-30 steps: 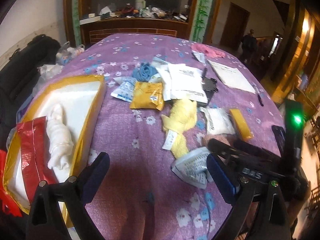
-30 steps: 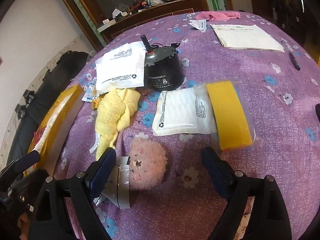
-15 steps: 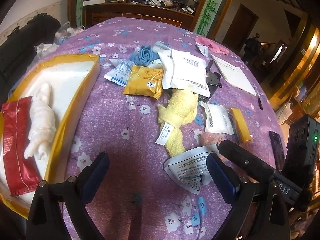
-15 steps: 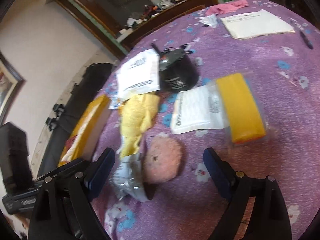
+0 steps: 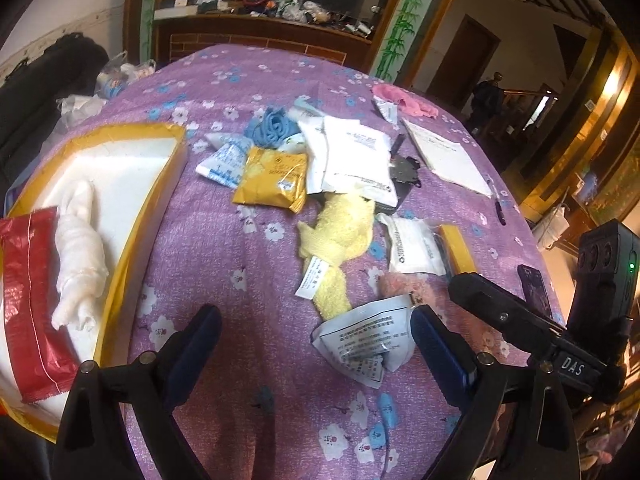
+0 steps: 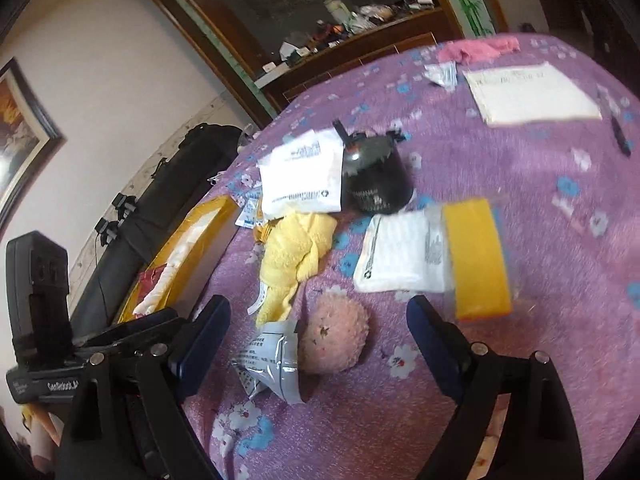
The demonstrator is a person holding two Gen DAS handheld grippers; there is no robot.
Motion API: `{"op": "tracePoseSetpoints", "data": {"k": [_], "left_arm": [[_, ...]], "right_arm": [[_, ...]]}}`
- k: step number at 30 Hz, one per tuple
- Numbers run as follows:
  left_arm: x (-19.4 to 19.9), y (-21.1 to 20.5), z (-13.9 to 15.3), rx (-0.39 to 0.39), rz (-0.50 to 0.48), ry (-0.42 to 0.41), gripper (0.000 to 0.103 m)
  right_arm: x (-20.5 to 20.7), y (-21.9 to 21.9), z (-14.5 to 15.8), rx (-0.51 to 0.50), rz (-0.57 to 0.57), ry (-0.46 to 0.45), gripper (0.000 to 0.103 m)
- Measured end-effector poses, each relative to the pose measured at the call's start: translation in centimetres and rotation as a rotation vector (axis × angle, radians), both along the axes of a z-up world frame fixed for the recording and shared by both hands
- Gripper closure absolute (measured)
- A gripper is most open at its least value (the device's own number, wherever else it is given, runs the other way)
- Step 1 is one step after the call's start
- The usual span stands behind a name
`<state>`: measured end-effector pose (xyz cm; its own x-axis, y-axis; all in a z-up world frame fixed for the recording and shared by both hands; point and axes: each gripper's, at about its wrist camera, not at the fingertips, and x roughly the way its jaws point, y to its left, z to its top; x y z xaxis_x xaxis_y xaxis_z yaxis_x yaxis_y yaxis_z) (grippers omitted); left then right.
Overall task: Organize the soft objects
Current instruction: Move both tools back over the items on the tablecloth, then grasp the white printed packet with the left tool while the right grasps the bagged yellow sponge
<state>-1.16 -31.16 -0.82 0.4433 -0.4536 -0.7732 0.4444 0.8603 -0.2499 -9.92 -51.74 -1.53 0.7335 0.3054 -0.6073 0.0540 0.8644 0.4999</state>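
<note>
A pink fuzzy ball (image 6: 334, 330) lies on the purple flowered cloth (image 6: 540, 184), between the fingers of my open, empty right gripper (image 6: 318, 326); it also shows in the left wrist view (image 5: 402, 282). A yellow towel (image 5: 340, 236) (image 6: 294, 254) lies beyond it. A blue cloth (image 5: 272, 128) and a pink cloth (image 5: 404, 98) (image 6: 476, 50) lie farther back. A yellow-rimmed tray (image 5: 160, 184) at the left holds a white soft toy (image 5: 78, 248) and a red packet (image 5: 28, 296). My left gripper (image 5: 316, 340) is open and empty above the cloth.
Flat packets litter the middle: a printed grey pouch (image 5: 366, 340) (image 6: 272, 362), a white pouch (image 6: 404, 258), a yellow block (image 6: 476, 258), a mustard packet (image 5: 272, 178). A black round device (image 6: 374, 178), a paper pad (image 6: 528, 94), a pen (image 5: 498, 208) and a phone (image 5: 534, 288) lie rightward.
Both cameras shifted. In the left wrist view the packets and towel sit slightly farther back. The right gripper rose and tilted; the pink ball still lies between its fingers. Both stay open.
</note>
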Motion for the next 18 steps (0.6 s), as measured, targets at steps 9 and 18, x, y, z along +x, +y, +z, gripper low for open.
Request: {"op": "tracePoseSetpoints", "data": {"k": [9,18], "left_arm": [[-1.3,-1.5,-0.4,0.043,-0.084,-0.047,0.015],[-1.9,-4.9,-2.5,0.124,-0.234,-0.049,0.021]], "right_arm": [[0.8,-1.0,-0.3,0.006,-0.012,0.023,0.016],[1.2,-5.0,0.6,-0.070,-0.170,0.054,0.016]]}}
